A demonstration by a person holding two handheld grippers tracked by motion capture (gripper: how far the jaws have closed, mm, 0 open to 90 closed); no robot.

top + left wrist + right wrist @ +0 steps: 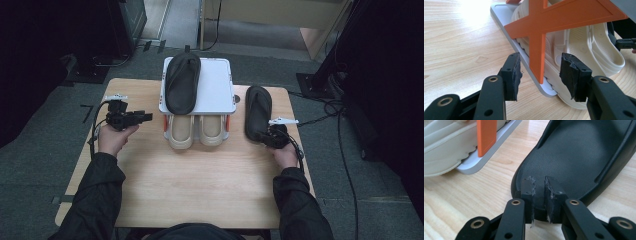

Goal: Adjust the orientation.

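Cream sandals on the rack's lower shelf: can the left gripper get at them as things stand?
Probably yes: the left gripper is open beside the rack, but its orange cross brace stands before the cream sandals.

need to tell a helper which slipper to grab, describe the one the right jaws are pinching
On the wooden table, look right of the small white two-level rack. The black slipper lies flat on the wood there, its near rim pinched by the right gripper. Its black twin sits on the rack; the cream pair sits underneath.
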